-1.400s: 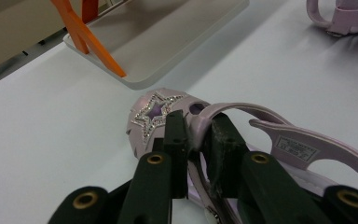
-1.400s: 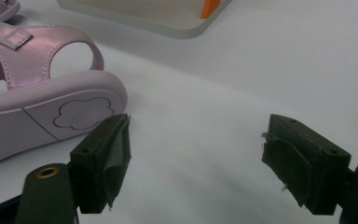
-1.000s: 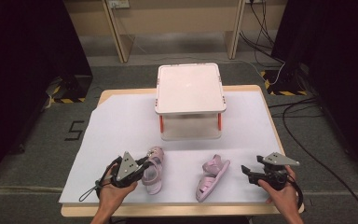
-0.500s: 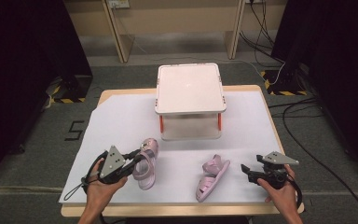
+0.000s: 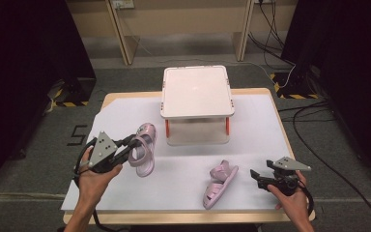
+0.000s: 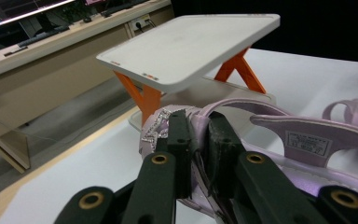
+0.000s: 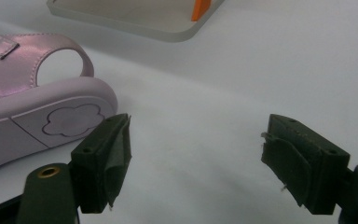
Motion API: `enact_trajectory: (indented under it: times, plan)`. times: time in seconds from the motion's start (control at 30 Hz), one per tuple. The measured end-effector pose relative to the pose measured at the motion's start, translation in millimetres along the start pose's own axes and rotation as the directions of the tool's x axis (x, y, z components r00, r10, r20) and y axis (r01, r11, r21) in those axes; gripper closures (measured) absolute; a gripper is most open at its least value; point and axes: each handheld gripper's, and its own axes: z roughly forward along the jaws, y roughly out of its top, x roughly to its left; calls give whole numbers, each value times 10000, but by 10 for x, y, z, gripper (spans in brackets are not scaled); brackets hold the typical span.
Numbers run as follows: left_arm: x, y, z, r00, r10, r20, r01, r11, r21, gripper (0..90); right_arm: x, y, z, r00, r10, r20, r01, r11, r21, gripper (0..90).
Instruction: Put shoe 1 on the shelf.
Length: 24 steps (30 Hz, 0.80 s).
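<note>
My left gripper (image 5: 131, 147) is shut on the strap of a pink sandal (image 5: 142, 150), holding it tilted and lifted off the white table sheet at the left. In the left gripper view the jaws pinch that sandal (image 6: 303, 144) by its strap with a glittery star. A second pink sandal (image 5: 218, 183) lies on its side at the front centre. Just right of it, near the table's front right edge, my right gripper (image 5: 258, 176) stands open. The right gripper view shows that sandal's sole (image 7: 42, 126) at the left, with nothing between the jaws.
A white two-tier rack (image 5: 195, 92) with orange legs stands at the back centre of the table (image 5: 265, 140); its lower shelf (image 5: 198, 137) is bare. Cables lie on the floor at the right.
My left gripper has lifted the sandal and carried it up and to the left, away from the table surface. The right gripper and the other sandal have stayed put.
</note>
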Motion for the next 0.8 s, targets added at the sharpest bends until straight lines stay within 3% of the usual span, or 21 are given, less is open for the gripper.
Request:
enact_trajectory:
  times: [0.37,0.47,0.8]
  plan:
    - [181,402,129,9975,596,-367,-595,9982,44,817,6,1,1,10000,-45,-48,45,10000,5,237]
    - [216,488,178,9973,599,-431,-601,9982,-30,818,5,1,0,10000,-52,-51,52,10000,5,237]
    - [261,810,533,9952,871,-443,-875,9961,-83,821,5,-1,5,10000,-62,-62,62,10000,6,237]
